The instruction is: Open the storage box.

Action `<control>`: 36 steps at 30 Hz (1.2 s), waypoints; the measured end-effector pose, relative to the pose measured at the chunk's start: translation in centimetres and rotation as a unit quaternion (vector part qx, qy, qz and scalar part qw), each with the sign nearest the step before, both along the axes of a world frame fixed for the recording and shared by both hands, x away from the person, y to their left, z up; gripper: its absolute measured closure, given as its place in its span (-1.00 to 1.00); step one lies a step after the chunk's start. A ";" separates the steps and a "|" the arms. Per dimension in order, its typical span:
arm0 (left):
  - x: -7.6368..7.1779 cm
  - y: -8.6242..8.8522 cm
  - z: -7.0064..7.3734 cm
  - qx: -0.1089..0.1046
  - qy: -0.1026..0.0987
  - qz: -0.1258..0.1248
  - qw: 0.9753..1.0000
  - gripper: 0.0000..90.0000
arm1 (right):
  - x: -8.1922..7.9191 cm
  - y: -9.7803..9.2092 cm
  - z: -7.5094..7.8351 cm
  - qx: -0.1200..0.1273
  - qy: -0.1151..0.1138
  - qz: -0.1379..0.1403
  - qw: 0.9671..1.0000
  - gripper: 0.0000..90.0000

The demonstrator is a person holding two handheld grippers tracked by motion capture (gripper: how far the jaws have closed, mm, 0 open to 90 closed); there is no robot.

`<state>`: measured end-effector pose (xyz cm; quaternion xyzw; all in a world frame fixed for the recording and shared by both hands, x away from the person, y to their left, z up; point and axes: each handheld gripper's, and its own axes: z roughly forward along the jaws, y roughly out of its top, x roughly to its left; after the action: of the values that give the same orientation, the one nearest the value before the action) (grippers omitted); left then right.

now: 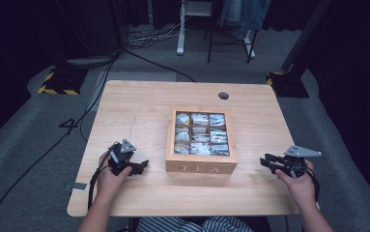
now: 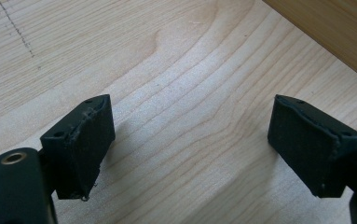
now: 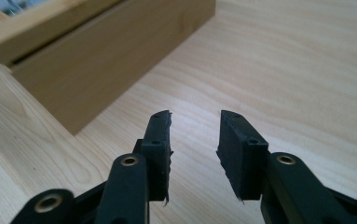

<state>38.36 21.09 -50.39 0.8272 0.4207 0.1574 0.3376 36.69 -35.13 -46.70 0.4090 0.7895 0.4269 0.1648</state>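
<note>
left tongs (image 1: 143,165) spread wide, right tongs (image 1: 264,161) slightly parted, both empty, flanking tea box (image 1: 201,138), hands low on table (image 1: 124,104)

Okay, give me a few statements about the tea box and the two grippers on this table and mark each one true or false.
1. The tea box sits between the two grippers. True.
2. The left gripper is clamped on the box. False: its jaws stand wide apart over bare table, holding nothing.
3. The box lid is closed, with a windowed top showing nine compartments. True.
4. The right gripper holds a tea bag. False: nothing is between its jaws, which stand a little apart.
5. The box front reads COFFEE. False: it reads TEA.
</note>
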 end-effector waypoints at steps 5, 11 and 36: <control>0.0 0.0 0.0 0.000 0.000 0.000 1.000 -0.66 | -0.5 0.2 0.8 0.007 -0.033 0.004 0.999 0.48; 0.0 0.0 0.0 0.000 0.000 0.000 1.000 -0.66 | -0.9 0.6 1.5 0.025 -0.060 0.014 0.998 0.49; 0.0 0.0 0.0 -0.001 -0.001 0.000 1.000 -0.66 | -2.1 6.3 1.5 0.012 -0.034 0.136 0.990 0.90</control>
<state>38.36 21.09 -50.40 0.8267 0.4207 0.1581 0.3384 34.58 -28.81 -45.23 0.2846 0.8266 0.4686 0.1271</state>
